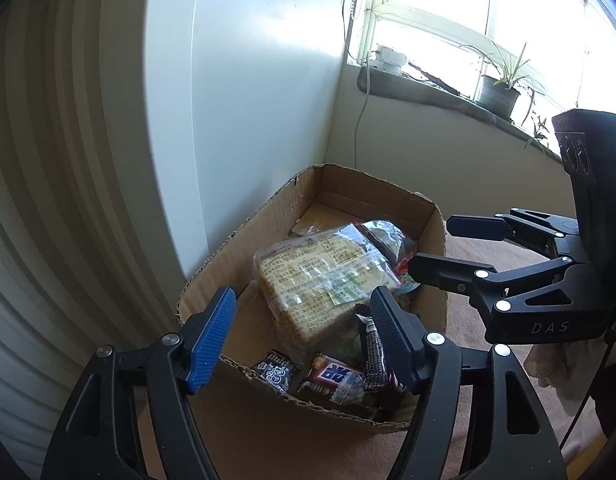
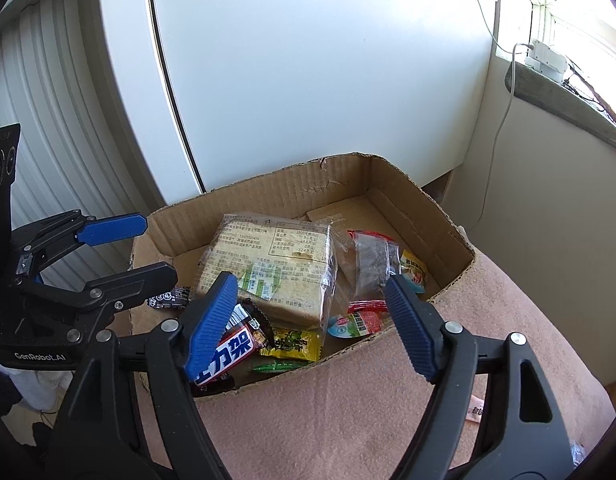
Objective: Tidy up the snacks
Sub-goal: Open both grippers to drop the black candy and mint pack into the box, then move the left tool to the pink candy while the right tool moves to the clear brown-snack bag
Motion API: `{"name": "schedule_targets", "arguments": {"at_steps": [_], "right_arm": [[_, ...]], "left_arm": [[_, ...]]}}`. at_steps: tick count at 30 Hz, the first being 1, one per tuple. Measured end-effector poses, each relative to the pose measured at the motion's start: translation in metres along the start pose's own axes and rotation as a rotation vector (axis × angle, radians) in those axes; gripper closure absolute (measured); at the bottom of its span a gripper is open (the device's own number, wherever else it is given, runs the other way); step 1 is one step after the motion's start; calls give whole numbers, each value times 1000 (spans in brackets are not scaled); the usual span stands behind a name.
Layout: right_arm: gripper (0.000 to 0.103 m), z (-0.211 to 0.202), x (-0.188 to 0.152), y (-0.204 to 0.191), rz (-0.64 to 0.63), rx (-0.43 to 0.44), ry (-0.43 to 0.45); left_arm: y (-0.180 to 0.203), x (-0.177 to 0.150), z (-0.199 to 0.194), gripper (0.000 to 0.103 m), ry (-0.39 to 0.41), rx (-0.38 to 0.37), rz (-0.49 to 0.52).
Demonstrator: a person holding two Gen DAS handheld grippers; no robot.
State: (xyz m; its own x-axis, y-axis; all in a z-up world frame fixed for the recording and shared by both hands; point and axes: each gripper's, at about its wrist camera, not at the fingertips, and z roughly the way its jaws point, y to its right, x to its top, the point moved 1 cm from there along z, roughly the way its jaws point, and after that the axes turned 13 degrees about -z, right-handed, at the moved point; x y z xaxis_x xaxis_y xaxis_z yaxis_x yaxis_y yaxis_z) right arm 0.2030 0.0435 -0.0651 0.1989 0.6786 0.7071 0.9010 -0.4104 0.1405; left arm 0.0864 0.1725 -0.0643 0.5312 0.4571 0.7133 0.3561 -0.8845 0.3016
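Observation:
An open cardboard box [image 1: 388,200] [image 2: 267,196] sits on a pink cloth surface and holds snacks. A large clear pack of biscuits [image 1: 320,284] [image 2: 267,268] lies on top in the middle. Around it lie a blue and white chocolate bar [image 2: 227,354] [image 1: 336,374], a small black packet [image 1: 273,370], a yellow packet [image 2: 293,344] and red packets [image 2: 366,312]. My left gripper [image 1: 299,344] is open and empty above the box's near edge; it shows at the left in the right wrist view [image 2: 147,248]. My right gripper [image 2: 308,324] is open and empty over the box; it shows in the left wrist view [image 1: 432,246].
A white cabinet [image 2: 308,80] stands right behind the box. A windowsill [image 1: 448,96] with a potted plant [image 1: 500,88] and a white charger with cable [image 2: 544,56] is to the right. The pink cloth [image 2: 348,420] spreads in front of the box.

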Motion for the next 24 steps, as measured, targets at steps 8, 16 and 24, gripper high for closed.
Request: {"name": "schedule_targets", "arguments": {"at_steps": [8,16,24], "right_arm": [[24,-7,-4,2,13,-22,-5],[24,-28,-17,7,47,-49,5],[23,-58,-45,10,97,-96,29]], "left_arm": [[1,-1,-4,32,4,4,-6],[14,-5,-10,32,9,-17,-1],[37,-13,-15,32,9,-60,17]]}}
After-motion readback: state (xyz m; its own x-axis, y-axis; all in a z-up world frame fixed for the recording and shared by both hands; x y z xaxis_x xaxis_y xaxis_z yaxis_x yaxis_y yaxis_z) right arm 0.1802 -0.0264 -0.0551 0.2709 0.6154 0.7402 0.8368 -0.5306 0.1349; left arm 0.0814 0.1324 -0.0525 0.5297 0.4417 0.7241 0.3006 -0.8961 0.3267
